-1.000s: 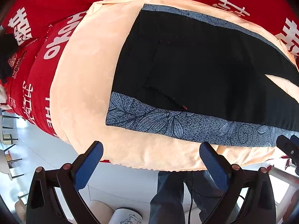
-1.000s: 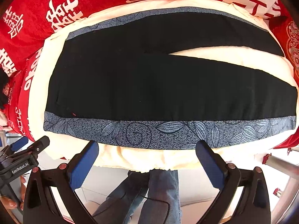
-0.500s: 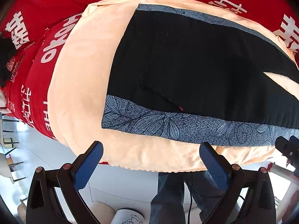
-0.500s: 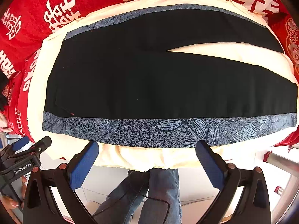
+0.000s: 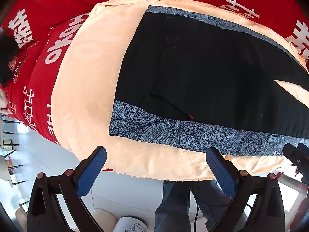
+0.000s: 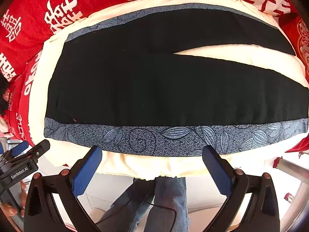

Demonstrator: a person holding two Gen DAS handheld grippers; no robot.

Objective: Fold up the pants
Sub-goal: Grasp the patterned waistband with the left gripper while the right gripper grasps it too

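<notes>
Pants (image 6: 154,89) lie flat and unfolded while both claws, left (image 5: 156,172) and right (image 6: 152,170), edge nearer, fingers apart and empty

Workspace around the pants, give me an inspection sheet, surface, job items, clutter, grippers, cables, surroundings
Surface: cream blanket spread over a red cover with white characters.
Job's things: black pants lie flat and unfolded on the blanket, legs parted, a blue-grey leaf-print stripe along the near side seam.
Clutter: a dark item at the left edge of the red cover, too cut off to identify.
Grippers: left gripper and right gripper both open, held off the near edge, touching nothing.
Cables: a thin black cable runs across the person's jeans.
Surroundings: pale floor, chair legs at left.
</notes>
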